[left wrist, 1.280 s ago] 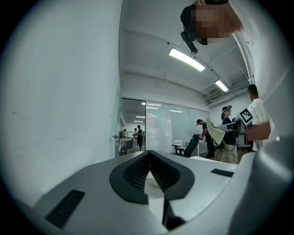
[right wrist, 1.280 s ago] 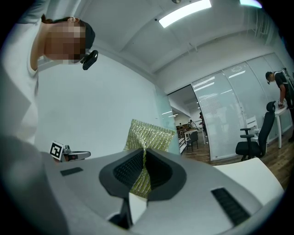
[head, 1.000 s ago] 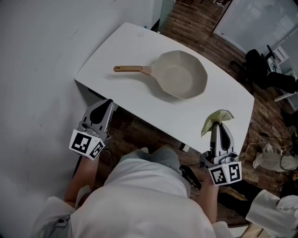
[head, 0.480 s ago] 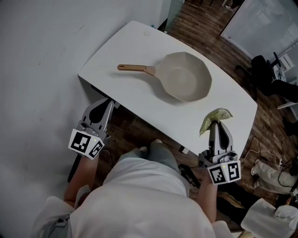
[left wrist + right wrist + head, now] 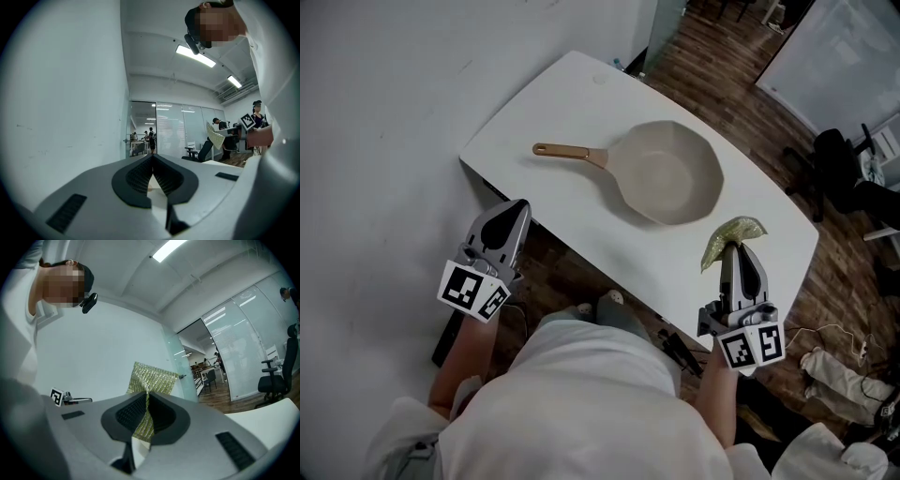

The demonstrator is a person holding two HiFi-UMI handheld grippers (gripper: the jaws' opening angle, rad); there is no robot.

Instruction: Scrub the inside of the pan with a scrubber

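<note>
One pan (image 5: 666, 173), pale beige with a faceted rim, sits upright on the white table (image 5: 562, 103), close to the middle of the head view. Its tan handle (image 5: 567, 151) lies flat and points toward 9 o'clock. The inside of the pan faces up, and neither tool touches it.

At 5 o'clock from the pan, apart from its rim, a yellow-green mesh scrubber (image 5: 729, 234) sticks up from the tips of the right gripper (image 5: 733, 248). The right gripper view shows the jaws pinched on the lower part of the scrubber, whose woven sheet fans out above the dark ribbed pads. In the head view the scrubber appears over the table's near edge. How high it hangs above the surface cannot be told.

At 8 o'clock from the pan the left gripper (image 5: 521, 206) is off the table's near edge, over the wooden floor (image 5: 581, 272), with its tips aimed toward the table. Its own view shows the jaws pressed together at the tips with nothing caught between them.

A white wall (image 5: 384, 122) fills the 9 o'clock side. A dark office chair (image 5: 848, 173) stands at 3 o'clock, and the person's white sleeves and top lie at 6 o'clock.
</note>
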